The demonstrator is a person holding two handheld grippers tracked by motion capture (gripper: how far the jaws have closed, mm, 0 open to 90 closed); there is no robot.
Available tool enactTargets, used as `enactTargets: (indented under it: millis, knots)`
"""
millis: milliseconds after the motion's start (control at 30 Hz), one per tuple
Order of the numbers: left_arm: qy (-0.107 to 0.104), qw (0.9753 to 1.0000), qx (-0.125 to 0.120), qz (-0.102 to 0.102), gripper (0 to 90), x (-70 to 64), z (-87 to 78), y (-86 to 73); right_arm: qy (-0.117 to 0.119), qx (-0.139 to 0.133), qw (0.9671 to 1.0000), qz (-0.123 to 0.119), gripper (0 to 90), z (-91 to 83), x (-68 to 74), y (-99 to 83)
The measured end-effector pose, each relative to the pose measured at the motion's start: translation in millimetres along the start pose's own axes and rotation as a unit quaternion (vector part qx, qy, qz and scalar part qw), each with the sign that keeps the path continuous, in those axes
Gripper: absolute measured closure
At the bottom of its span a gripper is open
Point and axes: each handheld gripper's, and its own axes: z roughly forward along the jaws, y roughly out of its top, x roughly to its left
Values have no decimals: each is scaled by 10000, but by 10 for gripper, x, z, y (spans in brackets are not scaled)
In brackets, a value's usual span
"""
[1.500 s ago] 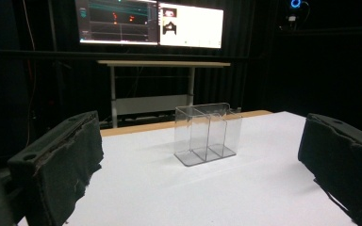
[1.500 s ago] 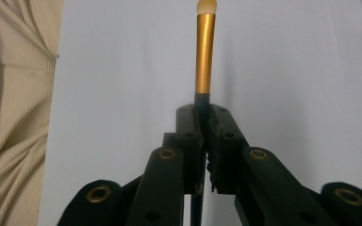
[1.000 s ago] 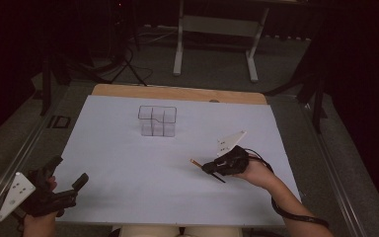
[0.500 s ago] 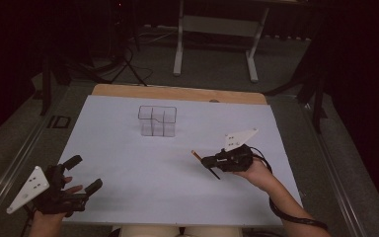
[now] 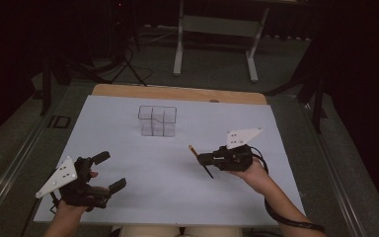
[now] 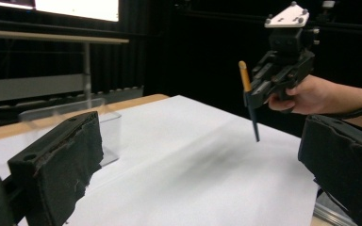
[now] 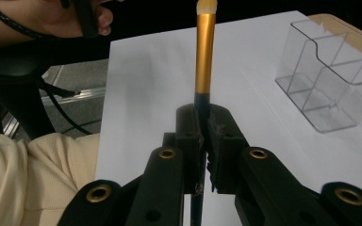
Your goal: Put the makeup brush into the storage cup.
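A makeup brush (image 5: pixel 201 162) with a gold ferrule, pale tip and dark handle is clamped in my right gripper (image 5: pixel 202 159), right of the table's centre. From the right gripper view, the brush (image 7: pixel 203 61) stands up between the shut jaws of the right gripper (image 7: pixel 205 129). A clear plastic organizer (image 5: pixel 157 120) with several compartments stands empty toward the back, apart from the brush. Near the front left corner, my left gripper (image 5: pixel 109 170) is open and holds nothing. Looking along the left gripper (image 6: pixel 202 155), I see the brush (image 6: pixel 247 92) raised above the sheet and the organizer (image 6: pixel 108 127) at left.
A white sheet (image 5: pixel 143 197) covers the table, with a wooden edge (image 5: pixel 177 93) at the back. Metal stand legs (image 5: pixel 214 29) and cables lie on the dark floor beyond. The person's lap (image 7: pixel 37 179) is beside the near edge.
My left gripper has moved right and forward over the sheet, still open. The right gripper has shifted slightly and the brush tip has risen.
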Motion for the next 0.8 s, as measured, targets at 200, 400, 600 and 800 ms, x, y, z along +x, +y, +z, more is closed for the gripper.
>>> enactTargets:
  millis: [200,400,600,800]
  knots:
    - [-386,9991,151,-50,13,-58,222,97,41,-301,9995,64,841,-2,25,67]
    - [-975,9945,225,-323,13,-85,440,157,135,-545,9984,61,841,9,65,132]
    - [-1169,9922,266,-332,13,-142,649,168,208,-787,9967,4,841,31,123,219]
    - [-1382,9894,358,-258,63,-217,843,129,290,-899,9955,-81,841,79,187,290]
